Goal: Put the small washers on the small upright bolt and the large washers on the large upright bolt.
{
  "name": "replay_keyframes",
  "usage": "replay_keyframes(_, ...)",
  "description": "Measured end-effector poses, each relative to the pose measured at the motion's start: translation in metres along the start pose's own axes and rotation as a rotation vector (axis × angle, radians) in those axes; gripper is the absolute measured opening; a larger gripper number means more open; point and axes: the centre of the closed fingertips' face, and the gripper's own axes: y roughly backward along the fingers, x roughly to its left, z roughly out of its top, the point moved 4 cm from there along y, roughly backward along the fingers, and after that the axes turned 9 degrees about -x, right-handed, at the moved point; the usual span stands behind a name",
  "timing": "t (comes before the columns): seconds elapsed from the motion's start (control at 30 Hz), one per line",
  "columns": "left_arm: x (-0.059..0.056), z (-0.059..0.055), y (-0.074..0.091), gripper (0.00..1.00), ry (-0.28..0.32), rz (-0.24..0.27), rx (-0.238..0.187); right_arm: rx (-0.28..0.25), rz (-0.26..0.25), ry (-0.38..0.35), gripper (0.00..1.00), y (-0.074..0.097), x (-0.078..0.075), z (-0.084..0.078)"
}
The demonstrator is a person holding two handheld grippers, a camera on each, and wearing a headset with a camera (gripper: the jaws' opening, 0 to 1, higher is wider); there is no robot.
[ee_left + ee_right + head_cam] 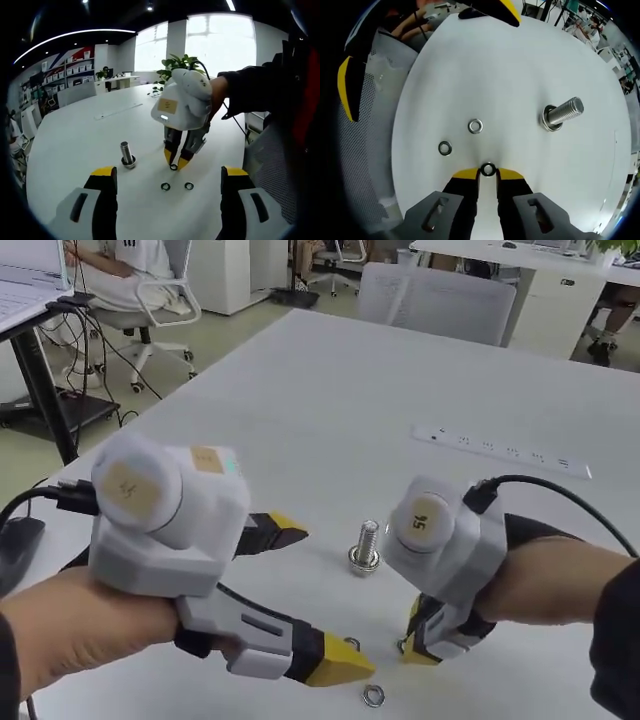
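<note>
Washer point(488, 169) in pinch of down-tilted right tool point(488, 175)

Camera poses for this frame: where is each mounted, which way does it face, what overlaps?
Head view: on the headset, facing forward and down at the white table; both forearms, left gripper, right gripper.
Left gripper view: low over the table, facing the right gripper; own jaws wide apart.
Right gripper view: above the table, facing down; own jaws close around a washer.
Shared: all see the upright bolt; both gripper views see two loose washers.
</note>
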Motion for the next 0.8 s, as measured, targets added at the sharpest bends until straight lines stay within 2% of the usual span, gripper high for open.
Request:
replay_keyframes(0.4,-0.002,-0.001,-0.001,0.85,-0.001,-0.005,0.004,0.009,-0.01,-0.041,0.14,0.01,0.003,-0.019)
replay_keyframes(0.8,-0.002,-0.002,-0.002,0.85,-0.001,-0.011,0.01,0.024,-0.04,-0.099,0.14,0.025,0.004,-0.05)
